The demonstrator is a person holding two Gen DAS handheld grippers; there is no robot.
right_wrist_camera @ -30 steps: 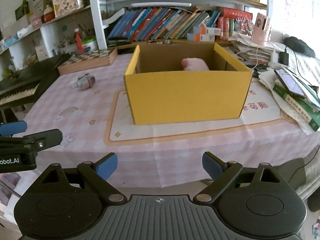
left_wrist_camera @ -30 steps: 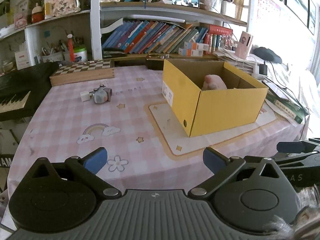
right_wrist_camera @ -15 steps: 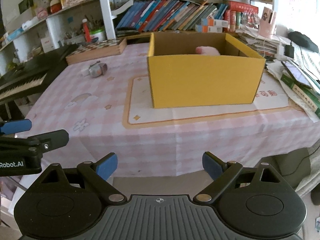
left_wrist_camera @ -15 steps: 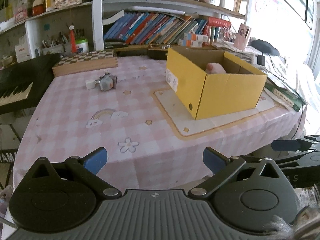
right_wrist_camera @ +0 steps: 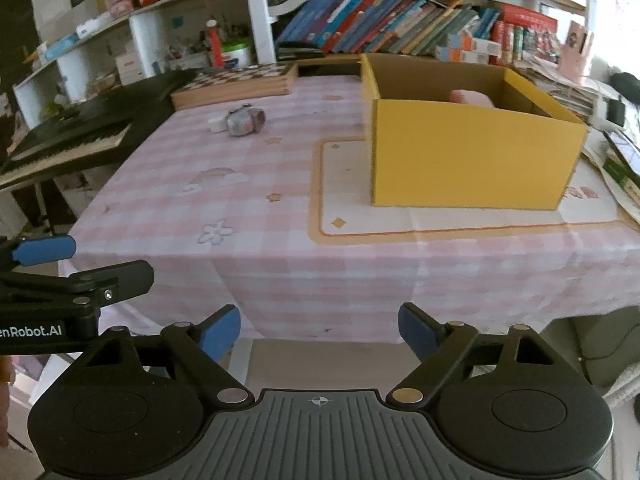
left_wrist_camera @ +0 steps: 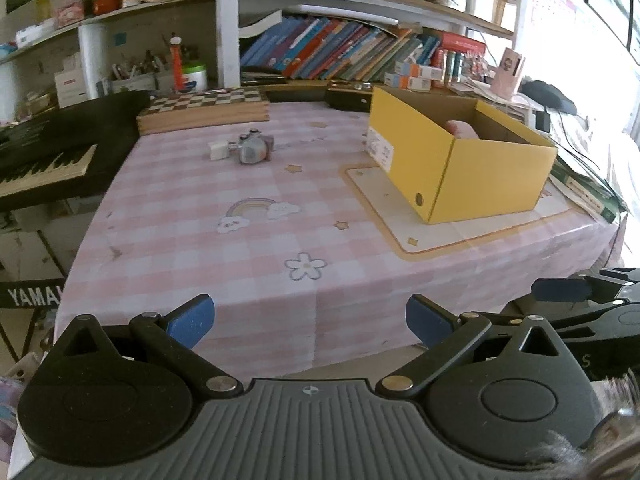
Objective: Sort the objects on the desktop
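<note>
An open yellow cardboard box stands on a mat at the table's right side; it also shows in the right wrist view. A pink object lies inside it, mostly hidden. A small grey toy with a white block beside it lies at the far left of the table, also seen in the right wrist view. My left gripper is open and empty, off the table's near edge. My right gripper is open and empty, also below the near edge.
A pink checked tablecloth covers the table. A chessboard box sits at the back. A black keyboard piano stands left. Bookshelves line the back; books and cables lie at the right edge.
Both grippers have pulled back from the table and swung left; the box and toy look farther away. Both stay open and empty.
</note>
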